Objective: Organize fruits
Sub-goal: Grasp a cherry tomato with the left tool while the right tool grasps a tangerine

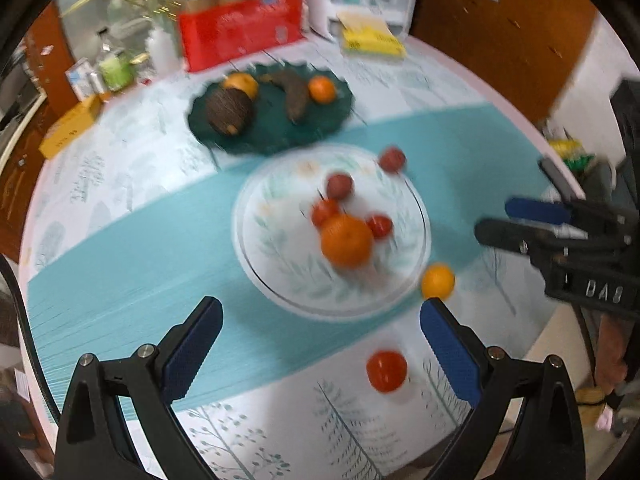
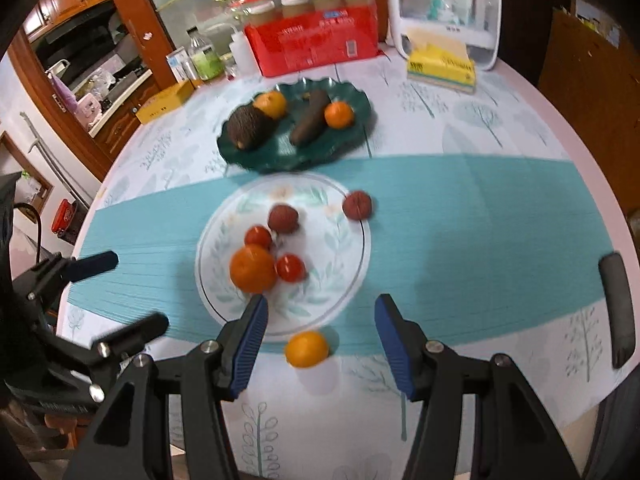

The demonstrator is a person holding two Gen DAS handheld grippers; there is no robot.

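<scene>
Blue-padded right gripper [image 2: 320, 334], spread and empty, is hovering over stray orange [image 2: 307, 348] beside white plate [image 2: 344, 280], likely collecting it.

Open left tongs [image 1: 320, 332] above white plate [image 1: 256, 264] of fruit.

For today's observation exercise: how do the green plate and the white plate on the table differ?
The green plate is dark with a wavy rim; the white plate is pale, round and leaf-patterned. The green plate lies farther from the grippers, the white plate nearer. The green plate carries dark brown fruit; the white plate carries small red ones. Both hold oranges.
</scene>
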